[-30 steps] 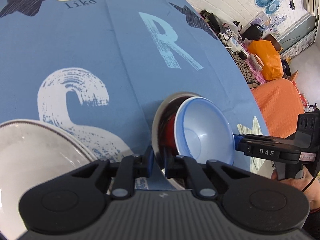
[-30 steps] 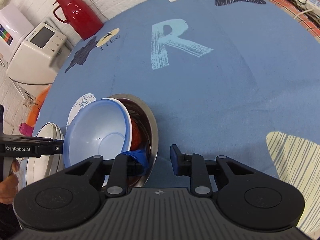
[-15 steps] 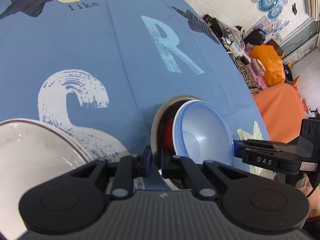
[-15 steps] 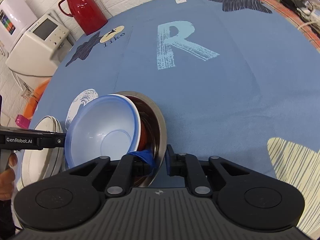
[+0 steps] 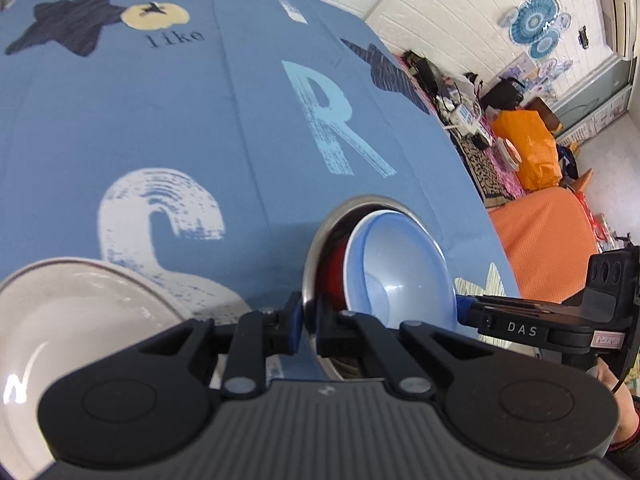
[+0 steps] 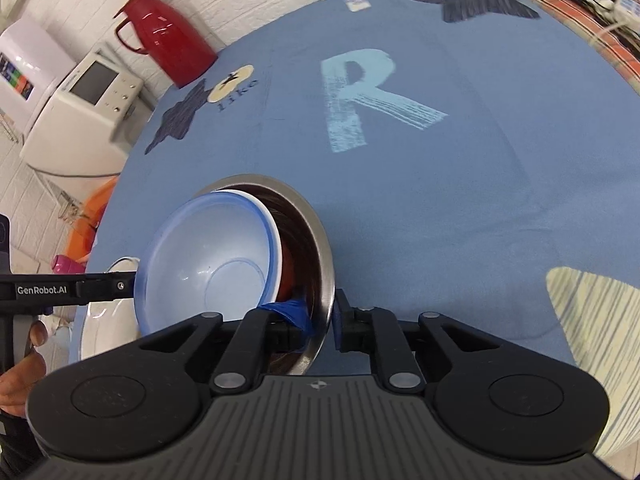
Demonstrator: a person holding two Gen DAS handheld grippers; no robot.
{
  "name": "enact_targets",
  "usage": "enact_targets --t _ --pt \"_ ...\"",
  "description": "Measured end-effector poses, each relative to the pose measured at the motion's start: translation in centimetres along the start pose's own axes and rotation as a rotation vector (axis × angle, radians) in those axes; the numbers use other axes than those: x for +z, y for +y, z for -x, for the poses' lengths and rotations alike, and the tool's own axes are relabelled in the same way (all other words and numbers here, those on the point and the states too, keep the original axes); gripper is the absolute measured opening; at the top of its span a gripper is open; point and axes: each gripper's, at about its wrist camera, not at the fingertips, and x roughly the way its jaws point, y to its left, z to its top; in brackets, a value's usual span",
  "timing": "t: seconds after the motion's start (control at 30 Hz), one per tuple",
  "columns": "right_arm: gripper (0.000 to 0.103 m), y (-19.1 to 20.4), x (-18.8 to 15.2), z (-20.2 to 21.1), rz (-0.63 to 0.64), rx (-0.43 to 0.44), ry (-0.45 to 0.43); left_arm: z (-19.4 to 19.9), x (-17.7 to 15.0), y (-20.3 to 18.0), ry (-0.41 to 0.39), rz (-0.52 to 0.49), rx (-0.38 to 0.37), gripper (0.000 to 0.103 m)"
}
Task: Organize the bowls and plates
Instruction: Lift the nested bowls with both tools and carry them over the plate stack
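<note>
On the blue tablecloth (image 6: 460, 208), near its front edge: steel bowl (image 6: 320, 240) with red bowl (image 5: 330, 276) and blue bowl (image 6: 212, 264) nested inside, tilted. Pinched at opposite rims by left gripper (image 5: 308, 322) and right gripper (image 6: 326, 320), both clamped on steel. Just left: white plate (image 5: 80, 320).

L gripper (image 5: 307, 326) clamped on steel bowl (image 5: 320, 240) rim; red bowl (image 5: 331, 270) + blue bowl (image 5: 400, 276) nested inside. R gripper (image 5: 464, 307) at far rim. White plate (image 5: 80, 312) left.

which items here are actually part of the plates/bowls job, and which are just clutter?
Job: steel bowl, red bowl and blue bowl nested in it; white plates; left gripper, right gripper, both clamping the steel rim.

Clutter: red thermos, white appliance, orange bag.
</note>
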Motion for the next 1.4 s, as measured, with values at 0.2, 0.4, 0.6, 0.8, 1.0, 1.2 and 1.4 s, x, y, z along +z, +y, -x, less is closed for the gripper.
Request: enact_targets --t 0.2,0.4,0.6,0.8,1.0,1.2,1.4 --pt "0.0 4.9 1.0 -0.5 0.08 0.051 -0.005 5.5 -0.7 1.6 -0.083 0.016 0.069 0.0" --pt "0.0 10.7 0.9 -2.4 0.186 0.118 0.036 10.9 -2.9 5.2 -0.145 0.074 0.159 0.0" --pt "0.0 15.0 -0.2 -5.5 0.259 0.158 0.119 13.5 -5.8 9.3 -0.148 0.155 0.215 0.0" --pt "0.0 16.7 -1.5 -7.2 0.305 0.133 0.176 12.9 -7.5 12.0 -0.116 0.202 0.211 0.0" --pt "0.0 16.9 -1.9 -7.4 0.326 0.091 0.161 11.7 -7.5 12.8 -0.113 0.209 0.206 0.0" --pt "0.002 17.4 -2.1 -7.7 0.343 0.06 0.15 11.5 -7.7 13.1 -0.148 0.202 0.222 0.0" --pt "0.003 16.7 -1.8 -6.4 0.309 0.073 0.084 12.2 -7.9 13.4 -0.191 0.198 0.24 0.026"
